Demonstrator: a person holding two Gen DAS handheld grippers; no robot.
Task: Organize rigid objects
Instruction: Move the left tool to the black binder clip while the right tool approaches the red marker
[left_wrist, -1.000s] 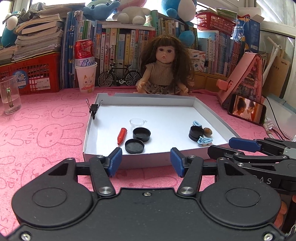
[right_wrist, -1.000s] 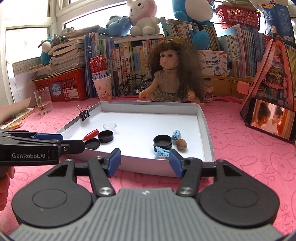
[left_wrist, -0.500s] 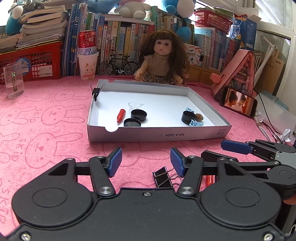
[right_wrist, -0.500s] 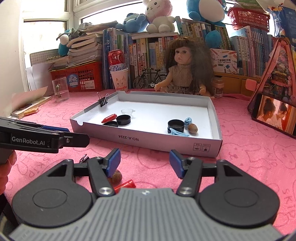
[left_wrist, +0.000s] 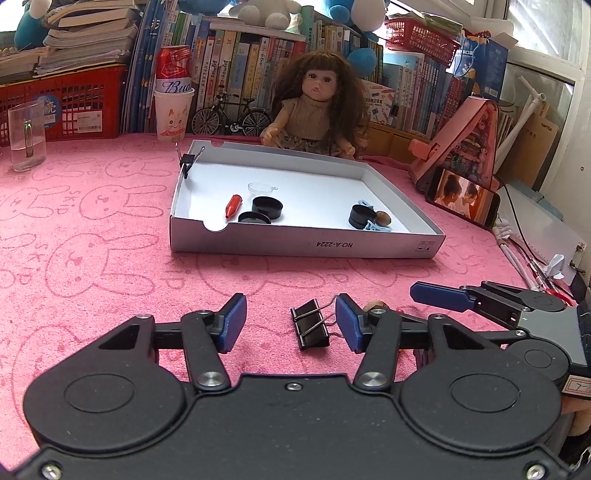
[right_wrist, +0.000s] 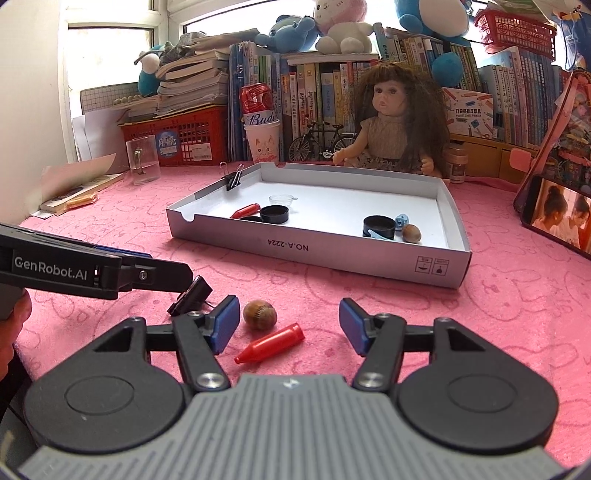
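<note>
Pink bunny-print cloth over the surface (left_wrist: 110, 236), with white cardboard tray (left_wrist: 306, 248) as landmark. Inside tray: red bullet-shaped piece, black round lids, clear small cup, blue clips, one brown nut; second binder clip pinched onto tray's far left wall.

Outside tray, on its near side: black binder clip (left_wrist: 310, 328), brown nut (right_wrist: 259, 314), red bullet-shaped piece (right_wrist: 271, 344).

Step in hand, as judged: reach for loose pieces on tray's near side, pickup not yet made.

Left tool (left_wrist: 291, 323) closing, binder clip between blue pads, close to right-hand pad (left_wrist: 347, 326), not yet pinched. Right tool (right_wrist: 290, 325) wide apart, empty, nut and red piece between pads, neither touched.

Next move, as judged: left tool centred on clip body rather than wire handles, then squeezed; right tool lowered onto one piece only, nut likely to roll; both carried over tray's near wall and released inside.
</note>
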